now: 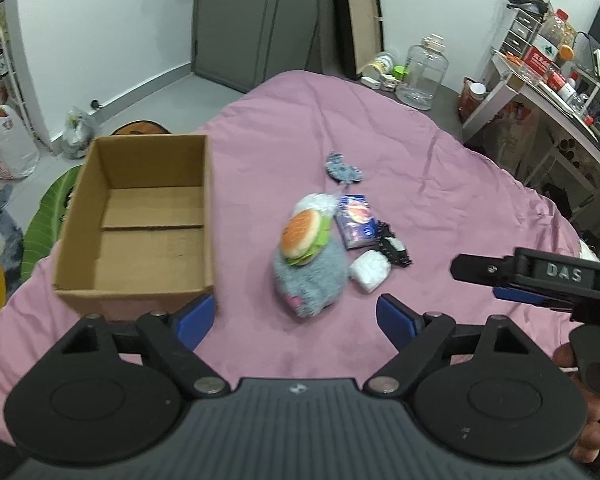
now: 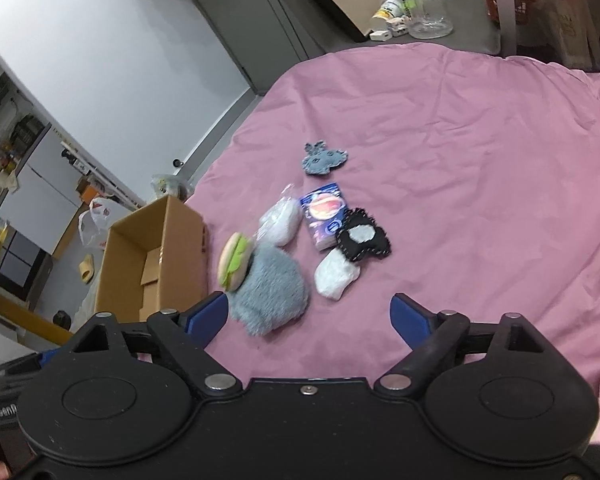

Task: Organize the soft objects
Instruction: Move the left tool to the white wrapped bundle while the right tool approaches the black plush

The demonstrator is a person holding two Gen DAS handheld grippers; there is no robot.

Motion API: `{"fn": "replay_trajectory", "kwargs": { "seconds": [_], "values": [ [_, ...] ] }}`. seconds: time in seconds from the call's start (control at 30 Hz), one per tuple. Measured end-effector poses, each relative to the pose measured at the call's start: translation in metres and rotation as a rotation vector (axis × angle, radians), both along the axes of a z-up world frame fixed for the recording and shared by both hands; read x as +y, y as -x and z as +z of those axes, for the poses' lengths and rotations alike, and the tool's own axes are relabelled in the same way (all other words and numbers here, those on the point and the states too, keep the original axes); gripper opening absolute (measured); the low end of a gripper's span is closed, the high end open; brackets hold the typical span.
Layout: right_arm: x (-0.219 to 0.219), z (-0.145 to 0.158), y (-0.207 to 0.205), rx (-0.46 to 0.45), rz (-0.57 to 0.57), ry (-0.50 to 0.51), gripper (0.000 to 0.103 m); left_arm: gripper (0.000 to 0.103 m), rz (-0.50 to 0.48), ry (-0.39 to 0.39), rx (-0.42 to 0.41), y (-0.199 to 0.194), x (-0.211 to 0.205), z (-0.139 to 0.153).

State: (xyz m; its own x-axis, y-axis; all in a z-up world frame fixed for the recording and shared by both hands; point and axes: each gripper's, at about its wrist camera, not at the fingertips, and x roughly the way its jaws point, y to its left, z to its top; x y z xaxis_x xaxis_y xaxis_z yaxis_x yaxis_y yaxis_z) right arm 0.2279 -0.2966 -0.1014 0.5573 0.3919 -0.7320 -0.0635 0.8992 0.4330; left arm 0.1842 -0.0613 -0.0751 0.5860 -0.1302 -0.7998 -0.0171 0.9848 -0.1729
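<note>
Both the left gripper (image 1: 296,316) and right gripper (image 2: 310,314) stand apart, empty; the grey plush (image 1: 310,280) nearest looks light and squashy; pinch its fluffy middle.

I see even, soft indoor light and faint shadows; the plush toys (image 1: 310,276) look smeared by motion blur, and the walls (image 1: 100,40) bow at my edges
</note>
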Motion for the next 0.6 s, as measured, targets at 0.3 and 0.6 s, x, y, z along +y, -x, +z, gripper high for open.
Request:
{"fn": "replay_trajectory", "kwargs": {
  "seconds": [0.3, 0.6],
  "values": [
    [-0.025, -0.025, -0.037, 0.075, -0.045, -0.040, 0.073, 0.068, 0.001, 0.036, 0.030, -0.036, -0.039, -0.025],
    [-0.045, -0.048, -0.067, 0.131, -0.057, -0.078, 0.063, 0.058, 0.026, 0.062, 0.062, -0.065, -0.068, -0.048]
  ]
}}
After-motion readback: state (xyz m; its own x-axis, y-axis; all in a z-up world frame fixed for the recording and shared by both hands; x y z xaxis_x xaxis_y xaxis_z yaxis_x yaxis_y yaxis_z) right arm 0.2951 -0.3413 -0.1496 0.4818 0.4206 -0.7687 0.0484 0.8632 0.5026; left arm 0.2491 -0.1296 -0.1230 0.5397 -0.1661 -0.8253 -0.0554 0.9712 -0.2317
